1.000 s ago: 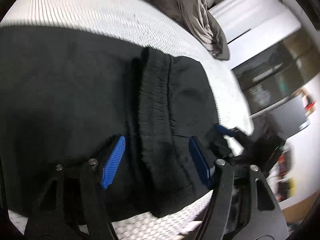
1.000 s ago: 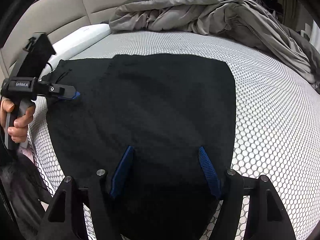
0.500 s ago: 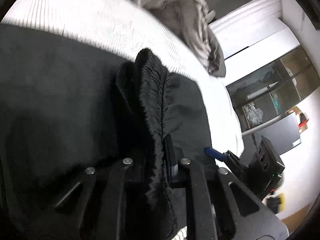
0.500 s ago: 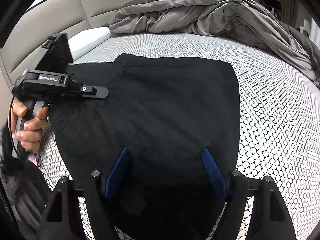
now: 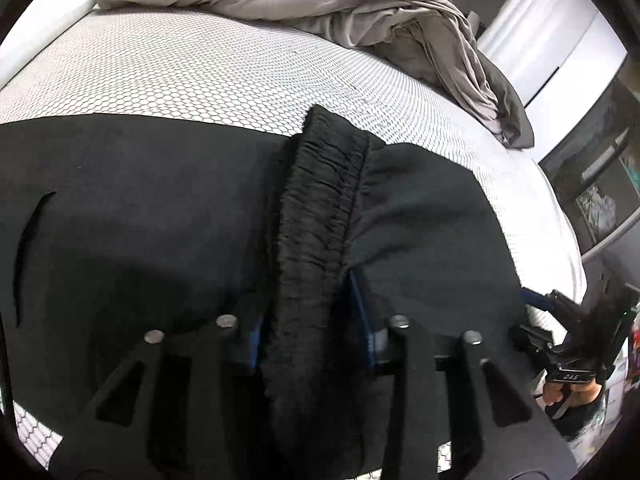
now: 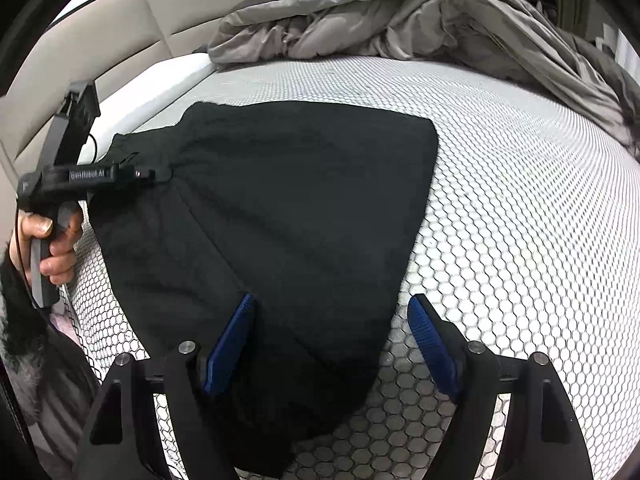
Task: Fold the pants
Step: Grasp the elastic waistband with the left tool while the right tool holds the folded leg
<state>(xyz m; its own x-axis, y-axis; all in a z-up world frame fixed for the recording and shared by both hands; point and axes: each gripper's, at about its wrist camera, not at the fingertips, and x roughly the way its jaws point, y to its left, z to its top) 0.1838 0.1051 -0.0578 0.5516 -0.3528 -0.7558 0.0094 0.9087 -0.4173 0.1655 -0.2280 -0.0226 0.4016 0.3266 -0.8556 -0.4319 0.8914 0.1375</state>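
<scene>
A rumpled grey blanket [image 6: 400,12] lies beyond the black pants [image 6: 288,216] on the bed [image 6: 520,200]; left hand-held gripper [image 5: 312,332] opening around the waistband [image 5: 320,216], right hand-held gripper [image 6: 332,344] apart over the pants' edge

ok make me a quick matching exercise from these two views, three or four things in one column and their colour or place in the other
Things:
1. pants
2. blanket
3. gripper pads
4. mattress

Descriptions:
A. blue
B. white with a honeycomb pattern
C. black, spread flat on the bed
D. grey-brown, bunched at the far edge

Pairs: 1-C, 2-D, 3-A, 4-B
</scene>
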